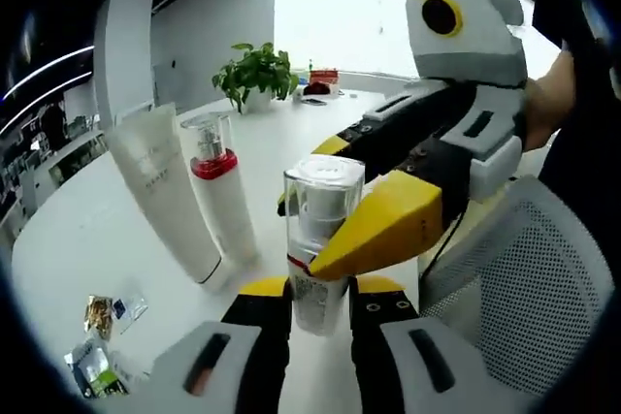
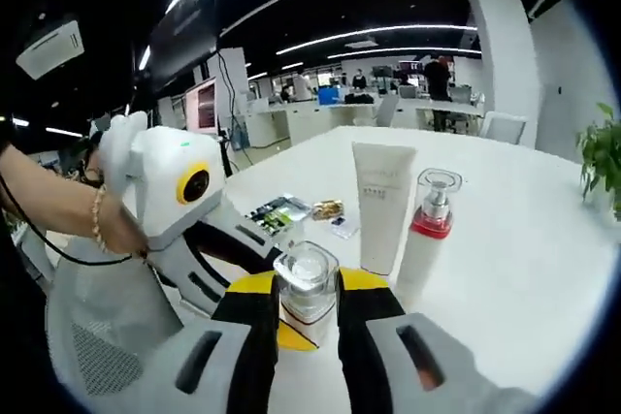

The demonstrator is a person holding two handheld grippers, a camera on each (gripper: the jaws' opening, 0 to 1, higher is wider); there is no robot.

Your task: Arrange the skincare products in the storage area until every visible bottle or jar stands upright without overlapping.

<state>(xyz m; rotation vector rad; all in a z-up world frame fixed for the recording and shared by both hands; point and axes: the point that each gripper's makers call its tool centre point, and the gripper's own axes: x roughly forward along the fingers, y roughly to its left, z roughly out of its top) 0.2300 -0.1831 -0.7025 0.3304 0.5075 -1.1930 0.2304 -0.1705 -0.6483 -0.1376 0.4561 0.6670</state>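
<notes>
Yellow-tipped jaws of the left gripper [image 1: 321,290] stand on either side of a clear-capped bottle [image 1: 321,239] at its base, and the right gripper [image 1: 388,225] reaches in from the right of the left gripper view, its yellow jaw pressed against the same bottle's side. In the right gripper view the right gripper [image 2: 309,300] has its own two jaws closed around the clear-capped bottle [image 2: 308,283], which stands upright on the white table [image 2: 543,269]. Whether the left gripper actually clamps the bottle or only brackets it, I cannot tell.

Just behind stand a white tube [image 2: 382,203] and a red-collared pump bottle [image 2: 425,225], both upright, close beside each other and a little apart from the held bottle. In the left gripper view the white tube [image 1: 165,191] leans in the fisheye beside the red-collared pump bottle [image 1: 219,186].

Small sachets [image 1: 97,341] lie flat near the table's near edge, well apart from the bottles. Bare tabletop spreads beyond the bottles toward a potted plant [image 1: 255,73] at the far side. A mesh chair [image 1: 524,288] sits just off the table edge on the right of the left gripper view, and a person's hand [image 2: 112,225] holds the left gripper [image 2: 179,196] in the right gripper view.
</notes>
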